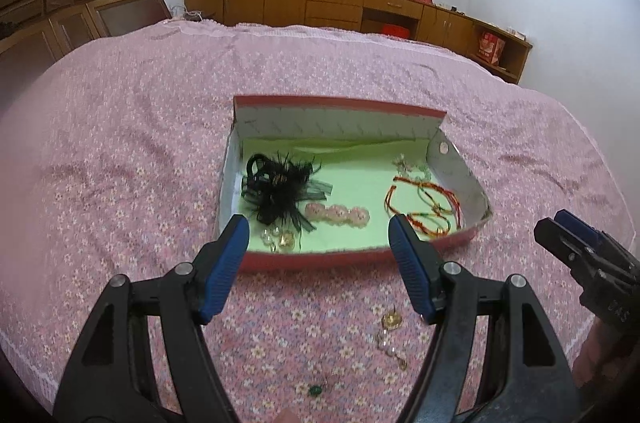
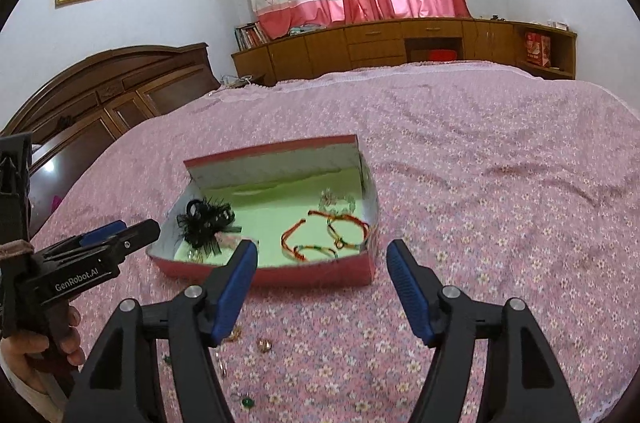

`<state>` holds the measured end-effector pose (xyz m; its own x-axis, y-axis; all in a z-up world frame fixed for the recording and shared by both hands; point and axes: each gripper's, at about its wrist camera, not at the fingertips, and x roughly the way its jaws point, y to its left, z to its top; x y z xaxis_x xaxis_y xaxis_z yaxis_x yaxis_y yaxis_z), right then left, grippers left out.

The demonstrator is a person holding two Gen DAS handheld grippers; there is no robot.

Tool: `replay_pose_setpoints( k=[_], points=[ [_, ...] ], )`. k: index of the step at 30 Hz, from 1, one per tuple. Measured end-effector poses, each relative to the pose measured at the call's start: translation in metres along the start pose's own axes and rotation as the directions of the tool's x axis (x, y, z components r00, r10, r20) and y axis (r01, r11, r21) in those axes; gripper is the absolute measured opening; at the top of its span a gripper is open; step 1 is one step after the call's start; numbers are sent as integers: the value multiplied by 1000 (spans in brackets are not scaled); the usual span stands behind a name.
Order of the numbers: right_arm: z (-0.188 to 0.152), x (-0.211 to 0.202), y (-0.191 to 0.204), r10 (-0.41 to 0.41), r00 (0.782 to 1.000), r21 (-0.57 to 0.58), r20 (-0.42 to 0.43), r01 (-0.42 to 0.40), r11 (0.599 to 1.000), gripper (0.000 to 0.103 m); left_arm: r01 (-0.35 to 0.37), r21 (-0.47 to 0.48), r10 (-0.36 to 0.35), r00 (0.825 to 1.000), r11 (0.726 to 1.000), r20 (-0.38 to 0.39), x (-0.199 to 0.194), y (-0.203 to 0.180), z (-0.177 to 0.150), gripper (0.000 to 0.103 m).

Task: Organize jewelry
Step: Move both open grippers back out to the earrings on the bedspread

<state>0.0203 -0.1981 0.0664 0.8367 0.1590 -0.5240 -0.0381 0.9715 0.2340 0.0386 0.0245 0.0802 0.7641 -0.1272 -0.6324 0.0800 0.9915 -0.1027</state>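
Both tongs, left (image 1: pixel 318 235) and right (image 2: pixel 322 259), spread empty; next: pinch gold earrings (image 1: pixel 392 321) off bed (image 1: pixel 120 143) into red box (image 1: pixel 320 259).

Near rim of the red box (image 1: pixel 320 259) partly hidden behind both blue pads (image 1: pixel 224 263) of the left gripper (image 1: pixel 318 235). Clear beads (image 1: pixel 280 239) at the black feathered hairpiece (image 1: pixel 280 191) too small to identify. Small pale trinket (image 1: pixel 408 165) in the far right corner indistinct. Gold earring (image 1: pixel 394 335) on the bedspread (image 1: pixel 120 143) blurred; green-stoned piece (image 1: pixel 315 390) tiny, setting unclear. Right gripper (image 1: pixel 560 227) cut off by the frame edge. In the right wrist view, gold bits (image 2: pixel 264 344) half hidden behind a blue pad (image 2: pixel 236 287), pink clip (image 2: pixel 226 240) mostly covered by the hairpiece (image 2: pixel 206 221).
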Motion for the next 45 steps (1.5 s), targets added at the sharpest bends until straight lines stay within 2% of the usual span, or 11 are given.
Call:
replay_pose_setpoints(
  k=[15, 24, 32, 34, 36, 39, 41, 45],
  points=[
    [-44, -6, 8, 4, 995, 25, -97, -2, 1000, 70, 5, 6, -4, 992, 1000, -128, 5, 9, -45, 65],
    [-71, 2, 18, 22, 981, 28, -194, -17, 999, 70, 10, 22, -5, 979, 1000, -204, 10, 13, -69, 64],
    [-79, 6, 23, 45, 970, 27, -239, -40, 999, 70, 75, 31, -65, 966, 997, -252, 13, 11, -85, 63],
    [-80, 8, 23, 45, 967, 27, -249, -39, 999, 70, 82, 35, -71, 964, 996, -256, 13, 11, -88, 56],
    [-81, 9, 24, 46, 965, 27, -258, -40, 999, 70, 90, 42, -75, 961, 995, -268, 14, 10, -91, 43],
    [-83, 11, 25, 50, 962, 26, -270, -45, 999, 69, 95, 58, -75, 956, 994, -282, 16, 8, -94, 30],
    [-84, 13, 26, 53, 959, 23, -278, -48, 999, 68, 106, 72, -80, 953, 992, -291, 17, 5, -97, 25],
    [-86, 16, 28, 59, 955, 19, -292, -56, 998, 66, 128, 78, -99, 948, 989, -302, 19, 3, -100, 24]
  ],
)
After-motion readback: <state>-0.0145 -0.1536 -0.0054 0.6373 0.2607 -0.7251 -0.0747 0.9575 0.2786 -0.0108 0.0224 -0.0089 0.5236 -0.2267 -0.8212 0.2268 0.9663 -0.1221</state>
